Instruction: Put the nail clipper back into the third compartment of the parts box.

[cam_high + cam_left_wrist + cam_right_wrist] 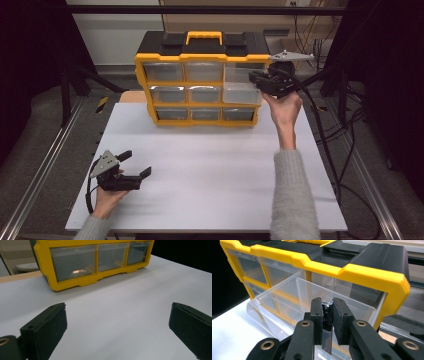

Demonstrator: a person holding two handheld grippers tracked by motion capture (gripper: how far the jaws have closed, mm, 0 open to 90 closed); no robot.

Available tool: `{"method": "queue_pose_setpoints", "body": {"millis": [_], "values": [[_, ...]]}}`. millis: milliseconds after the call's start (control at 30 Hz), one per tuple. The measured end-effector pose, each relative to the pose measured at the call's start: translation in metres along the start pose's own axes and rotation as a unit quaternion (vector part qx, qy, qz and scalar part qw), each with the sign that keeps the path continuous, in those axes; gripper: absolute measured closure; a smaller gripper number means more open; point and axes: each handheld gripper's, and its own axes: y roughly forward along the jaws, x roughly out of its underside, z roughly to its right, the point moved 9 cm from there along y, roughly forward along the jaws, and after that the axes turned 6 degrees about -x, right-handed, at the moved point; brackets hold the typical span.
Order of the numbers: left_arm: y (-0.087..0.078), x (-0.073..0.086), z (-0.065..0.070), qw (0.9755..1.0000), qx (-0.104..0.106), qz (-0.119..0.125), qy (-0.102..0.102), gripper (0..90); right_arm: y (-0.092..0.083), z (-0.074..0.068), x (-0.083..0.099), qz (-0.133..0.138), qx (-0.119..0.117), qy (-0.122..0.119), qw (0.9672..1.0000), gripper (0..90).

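Note:
A yellow and black drawer organizer (200,85) (75,281) (367,275) stands at the back of the white table (215,170). Its top right clear drawer (239,84) (279,300) is pulled out. My right gripper (256,78) (327,303) hovers over that open drawer, shut on a small dark piece with a shiny metal end (327,320). At the table's front left lies my left gripper (136,164) (117,322), open and holding nothing, aimed at the organizer's bottom row.
The other clear drawers (205,92) are pushed in. One bottom drawer (75,263) holds something small and pale. Black frame posts and cables (325,125) stand around the table. A wide bare stretch of tabletop (120,295) separates my left gripper from the organizer.

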Motion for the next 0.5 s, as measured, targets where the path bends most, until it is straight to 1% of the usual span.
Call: {"method": "queue_pose_setpoints", "body": {"millis": [267,400,500], "values": [[0.0001,0.0001,0.0004,1.0000,0.001,0.000,-0.001,1.7,-0.0007,0.0005,0.0012,0.005,0.003,0.001,1.0000,77.6],[0.0003,0.0002,0.0005,1.0000,0.001,-0.001,0.000,1.7,-0.0031,0.0004,-0.0003,0.013,0.007,-0.004,0.9999,72.9],[0.0003,0.0000,0.0006,1.0000,0.001,0.000,0.000,1.7,-0.0067,0.0008,-0.0031,0.025,0.010,-0.007,0.9996,67.3]]}}
